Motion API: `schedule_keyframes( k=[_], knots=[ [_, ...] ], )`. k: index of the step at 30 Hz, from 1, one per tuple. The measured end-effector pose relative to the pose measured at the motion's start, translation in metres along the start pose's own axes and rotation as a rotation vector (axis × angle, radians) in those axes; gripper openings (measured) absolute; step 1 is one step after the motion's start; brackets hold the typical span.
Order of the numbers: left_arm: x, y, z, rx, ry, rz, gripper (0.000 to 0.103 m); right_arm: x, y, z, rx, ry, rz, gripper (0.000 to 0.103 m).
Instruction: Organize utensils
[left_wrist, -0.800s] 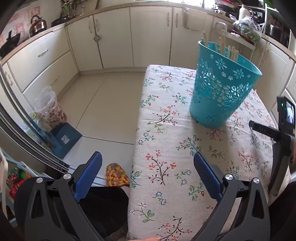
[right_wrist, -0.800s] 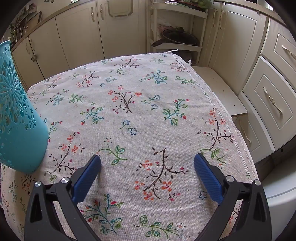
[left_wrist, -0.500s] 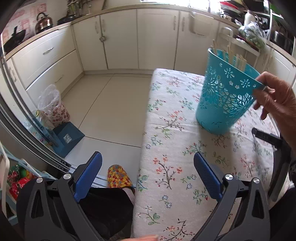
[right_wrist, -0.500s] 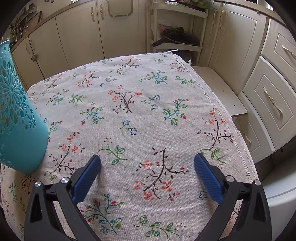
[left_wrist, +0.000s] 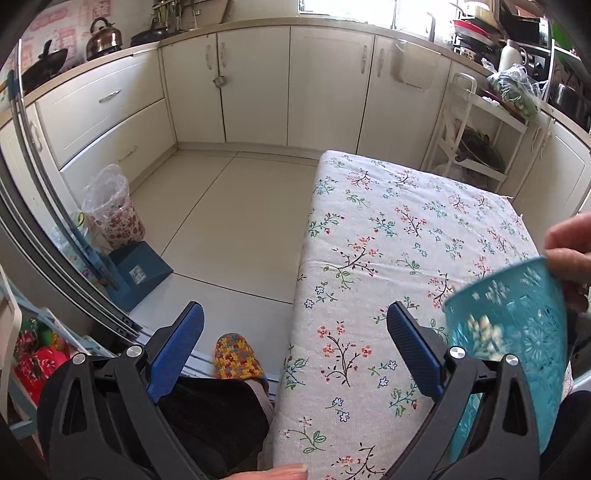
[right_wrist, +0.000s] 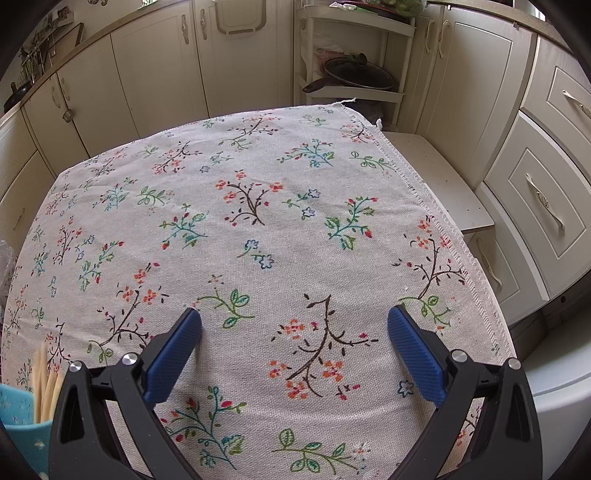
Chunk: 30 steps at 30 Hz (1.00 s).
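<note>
Cream kitchen cabinets (left_wrist: 255, 81) ring our view, and a floral tablecloth (right_wrist: 258, 229) covers the table in front of us. We see our left gripper (left_wrist: 295, 350) hanging over the table's left edge with its blue pads spread wide and nothing between them. Our right gripper (right_wrist: 294, 350) is tilted down over the bare cloth, also wide open and empty. A bare hand (left_wrist: 569, 251), cut off by the frame's right edge, holds the teal basket (left_wrist: 517, 332) by its rim; the basket is blurred and tilted, partly hidden behind the left gripper's frame. In the right wrist view only a corner of it shows at the lower left, with pale wooden sticks (right_wrist: 44, 384) poking out; we cannot tell which utensils they are.
</note>
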<state>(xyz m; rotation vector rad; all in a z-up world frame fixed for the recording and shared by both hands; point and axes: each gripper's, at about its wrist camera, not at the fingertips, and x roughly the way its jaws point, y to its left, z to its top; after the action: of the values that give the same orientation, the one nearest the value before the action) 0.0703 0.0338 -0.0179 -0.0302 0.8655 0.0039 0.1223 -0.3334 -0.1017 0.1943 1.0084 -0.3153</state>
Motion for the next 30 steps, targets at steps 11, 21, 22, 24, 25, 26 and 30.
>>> schedule_keyframes(
  k=[11,21,22,24,25,26,30],
  knots=[
    [0.000,0.006,0.000,-0.014,0.004,-0.005,0.095,0.001,0.001,-0.002,0.004,-0.005,0.002,0.096],
    [0.005,0.007,0.000,-0.027,0.020,0.003,0.095,0.002,0.001,-0.003,0.003,-0.005,0.002,0.096],
    [0.005,0.006,-0.001,-0.023,0.022,0.002,0.095,0.002,0.001,-0.003,0.004,-0.005,0.002,0.096],
    [0.005,0.004,-0.002,-0.011,0.026,0.001,0.095,0.002,0.001,-0.003,0.004,-0.006,0.002,0.096],
    [0.004,0.003,-0.002,-0.005,0.025,0.001,0.095,0.002,0.001,-0.003,0.004,-0.006,0.002,0.096],
    [0.004,0.003,-0.003,-0.003,0.024,0.002,0.095,0.002,0.001,-0.003,0.004,-0.006,0.002,0.096],
    [0.004,0.008,-0.002,-0.015,0.030,-0.001,0.095,0.003,0.003,-0.003,0.004,-0.006,0.002,0.096]
  ],
)
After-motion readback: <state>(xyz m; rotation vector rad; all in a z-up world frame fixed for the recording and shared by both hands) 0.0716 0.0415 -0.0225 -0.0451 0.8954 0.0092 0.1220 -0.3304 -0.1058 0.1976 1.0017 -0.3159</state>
